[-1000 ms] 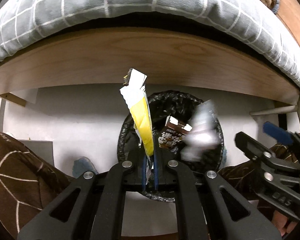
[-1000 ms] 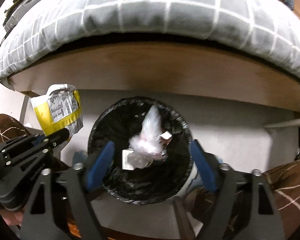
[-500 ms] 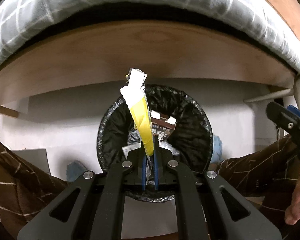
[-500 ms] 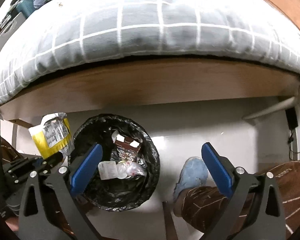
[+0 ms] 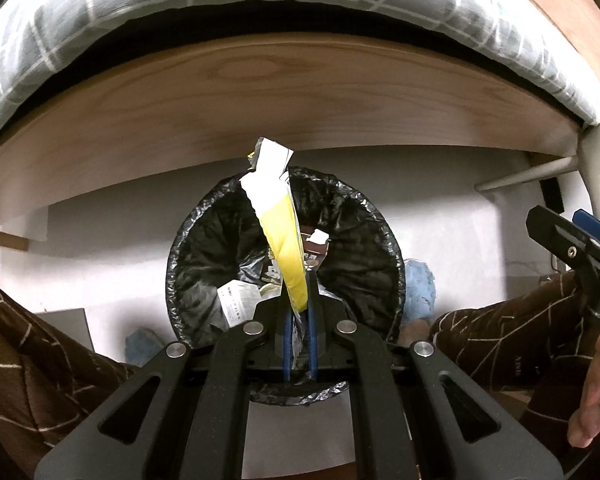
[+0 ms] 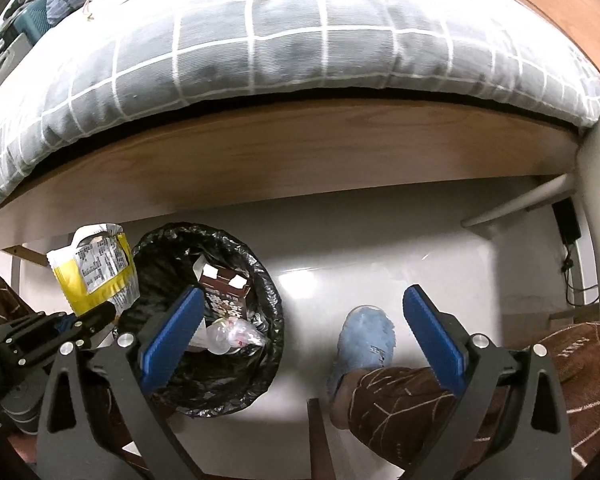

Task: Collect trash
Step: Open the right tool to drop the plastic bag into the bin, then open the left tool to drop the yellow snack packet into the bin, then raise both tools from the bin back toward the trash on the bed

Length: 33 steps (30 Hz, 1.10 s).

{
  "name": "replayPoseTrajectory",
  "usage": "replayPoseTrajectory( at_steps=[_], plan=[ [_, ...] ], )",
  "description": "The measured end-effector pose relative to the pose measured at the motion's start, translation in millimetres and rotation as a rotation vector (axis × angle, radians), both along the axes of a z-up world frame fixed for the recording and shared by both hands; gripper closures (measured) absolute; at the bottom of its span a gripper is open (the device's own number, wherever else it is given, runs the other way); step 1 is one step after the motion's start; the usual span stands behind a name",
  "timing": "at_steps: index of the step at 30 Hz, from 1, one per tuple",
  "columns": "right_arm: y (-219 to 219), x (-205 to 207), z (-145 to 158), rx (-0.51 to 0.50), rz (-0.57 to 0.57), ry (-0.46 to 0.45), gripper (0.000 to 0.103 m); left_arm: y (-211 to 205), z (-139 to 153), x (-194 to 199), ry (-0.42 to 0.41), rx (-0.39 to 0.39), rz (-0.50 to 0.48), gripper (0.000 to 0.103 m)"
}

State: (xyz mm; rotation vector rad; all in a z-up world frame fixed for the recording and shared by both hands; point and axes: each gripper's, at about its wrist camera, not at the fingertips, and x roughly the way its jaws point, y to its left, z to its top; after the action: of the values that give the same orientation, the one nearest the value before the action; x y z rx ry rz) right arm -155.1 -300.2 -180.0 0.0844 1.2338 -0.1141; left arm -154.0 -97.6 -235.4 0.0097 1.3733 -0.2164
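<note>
My left gripper (image 5: pixel 299 312) was clamped on a yellow-and-white wrapper (image 5: pixel 281 232), which stood up over the black-lined trash bin (image 5: pixel 204 264). My right gripper (image 6: pixel 300 340) had its blue pads wide apart with nothing between them. From its camera the bin sat at eight o'clock, holding a brown carton (image 6: pixel 224 292) and a clear crumpled bag (image 6: pixel 236 334). A blue slipper (image 6: pixel 364 340) lay on the white floor (image 6: pixel 340 240), the bed frame (image 6: pixel 300 152) at twelve.
</note>
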Motion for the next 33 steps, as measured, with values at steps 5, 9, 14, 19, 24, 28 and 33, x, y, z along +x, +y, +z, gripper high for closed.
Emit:
replayPoseTrajectory(
  at_steps=[5,9,14,19,24,28,33],
  plan=[
    [-5.1,0.6,-3.4,0.003,-0.024,-0.003,0.008,-3.9,0.1,0.4,-0.004,0.013,-0.003,0.085],
    [-4.1,0.6,-1.5,0.006,-0.021,-0.01,0.008,-2.7,2.9,0.1,-0.022,0.029,0.004,0.065],
    [-3.3,-0.1,1.0,0.009,-0.021,-0.017,0.008,1.5,9.1,1.0,-0.052,0.032,0.023,0.047],
    [-2.6,-1.9,4.8,0.016,-0.022,-0.032,0.008,4.7,18.4,0.4,-0.089,0.039,0.022,0.036],
    [1.6,-4.3,14.8,0.006,-0.009,-0.058,0.008,9.4,28.5,-0.2,-0.116,0.049,0.03,0.024],
    [3.7,-5.2,22.3,0.001,0.004,-0.077,0.008,14.1,36.3,-1.2,-0.138,0.055,0.044,0.015],
    [4.6,-6.4,29.5,0.002,0.01,-0.094,0.008,14.9,48.4,-4.2,-0.177,0.072,0.042,0.006]
  ],
)
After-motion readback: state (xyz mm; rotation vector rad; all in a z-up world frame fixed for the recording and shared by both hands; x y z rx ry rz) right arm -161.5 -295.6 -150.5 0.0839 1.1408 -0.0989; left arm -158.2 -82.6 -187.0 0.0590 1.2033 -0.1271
